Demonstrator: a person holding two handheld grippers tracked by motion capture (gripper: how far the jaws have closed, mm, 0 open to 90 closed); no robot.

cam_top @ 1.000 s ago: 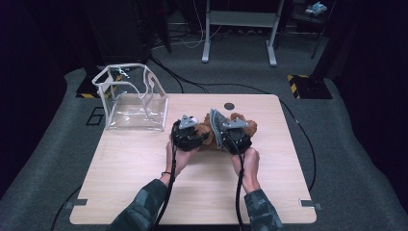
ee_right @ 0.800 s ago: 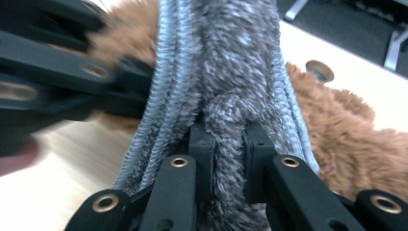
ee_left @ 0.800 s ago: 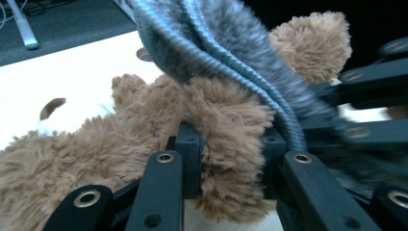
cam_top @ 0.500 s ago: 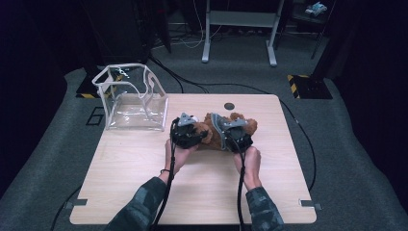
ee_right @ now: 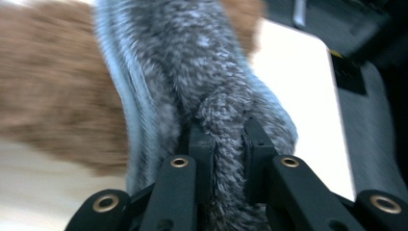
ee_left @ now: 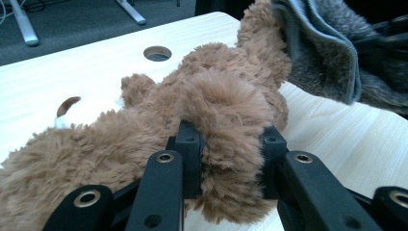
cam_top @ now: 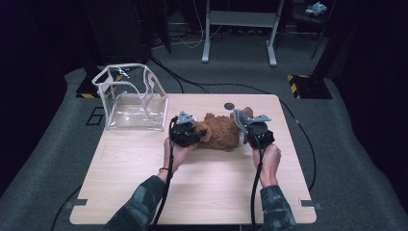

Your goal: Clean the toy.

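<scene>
Tools (cam_top: 192, 132) farther apart, teddy (cam_top: 222, 132) crosswise, apparently.

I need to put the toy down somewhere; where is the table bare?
Bare wood spans the near half of the table, between the forearms and out to both edges. It is crowded farther back: clear bag, brown plush toy, both grippers.

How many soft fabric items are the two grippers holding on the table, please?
2. A brown plush toy lies mid-table, pinched by the left gripper. A grey furry cloth sits at its right end, clamped by the right gripper. More could be hidden underneath.
</scene>
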